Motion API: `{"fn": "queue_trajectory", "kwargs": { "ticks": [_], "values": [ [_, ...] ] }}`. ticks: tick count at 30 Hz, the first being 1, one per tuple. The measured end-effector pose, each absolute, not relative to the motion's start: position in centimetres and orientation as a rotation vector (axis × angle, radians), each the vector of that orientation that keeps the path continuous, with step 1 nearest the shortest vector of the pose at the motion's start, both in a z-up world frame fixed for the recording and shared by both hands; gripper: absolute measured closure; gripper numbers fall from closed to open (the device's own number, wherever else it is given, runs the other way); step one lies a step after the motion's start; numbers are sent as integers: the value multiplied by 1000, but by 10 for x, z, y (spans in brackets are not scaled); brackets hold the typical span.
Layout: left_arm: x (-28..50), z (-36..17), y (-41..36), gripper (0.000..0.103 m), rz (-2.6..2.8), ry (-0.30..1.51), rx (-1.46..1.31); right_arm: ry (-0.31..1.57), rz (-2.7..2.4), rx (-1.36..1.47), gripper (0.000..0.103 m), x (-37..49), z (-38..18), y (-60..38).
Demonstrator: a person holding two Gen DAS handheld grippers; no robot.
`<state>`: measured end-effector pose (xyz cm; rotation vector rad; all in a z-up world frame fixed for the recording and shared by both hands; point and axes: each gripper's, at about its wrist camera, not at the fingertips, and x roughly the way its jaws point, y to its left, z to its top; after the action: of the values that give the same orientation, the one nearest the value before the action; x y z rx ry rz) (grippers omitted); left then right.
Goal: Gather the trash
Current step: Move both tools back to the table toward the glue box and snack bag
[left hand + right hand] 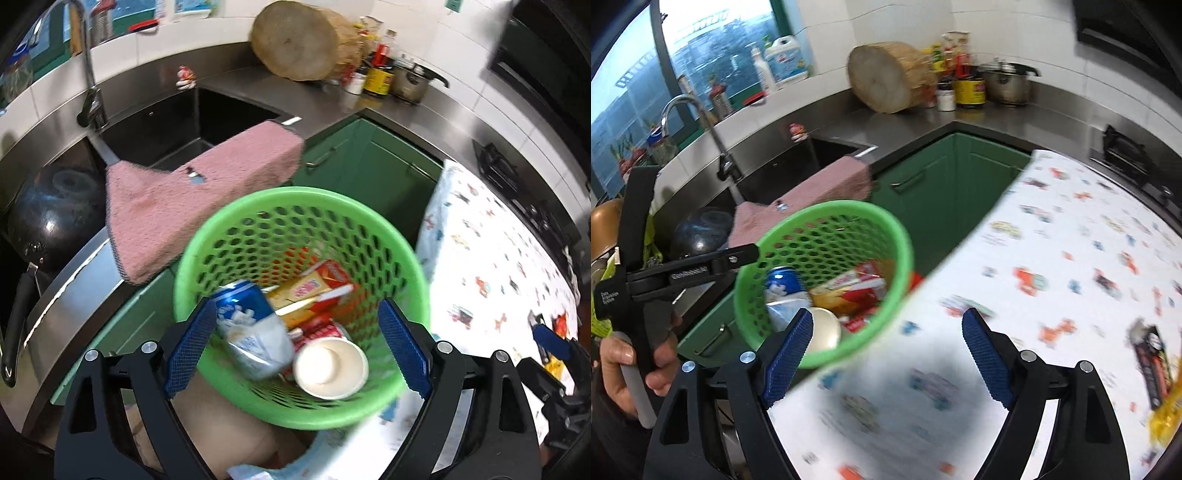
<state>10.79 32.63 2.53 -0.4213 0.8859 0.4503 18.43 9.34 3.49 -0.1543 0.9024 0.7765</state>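
A green perforated basket (258, 206) stands beside the table's left edge and holds a blue crushed can (251, 328), a white paper cup (330, 363) and red-yellow cartons (314, 291). My left gripper (295, 343) is open and empty, right above the basket's mouth. The basket also shows in the right wrist view (897, 236). My right gripper (888, 354) is open and empty over the table's left edge, just right of the basket. A dark and yellow wrapper (1154, 369) lies at the table's right side.
The table has a white patterned cloth (1052, 258). A pink towel (192, 206) hangs over the sink edge (155, 110). A black wok (51, 210) sits at left. Green cabinets (945, 192), a wooden chopping block (886, 77), bottles and a pot (1008, 86) stand behind.
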Motion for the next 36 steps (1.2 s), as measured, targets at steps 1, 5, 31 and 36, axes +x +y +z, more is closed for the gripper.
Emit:
{"fn": "queue_trajectory", "kwargs": {
  "ticks": [1,5,31,36],
  "values": [
    [109,28,319,15,443,887,-415,899,752,-155,23,185,36,77],
    [114,35,289,15,409,896,-388,895,673,-162,23,188,36,23],
    [203,40,73,14,158,1001,-292,1012,358,59,23,267,-16,-229],
    [219,37,40,14,131,1025,-283,1041,392,82,27,279,-32,-231]
  ]
}}
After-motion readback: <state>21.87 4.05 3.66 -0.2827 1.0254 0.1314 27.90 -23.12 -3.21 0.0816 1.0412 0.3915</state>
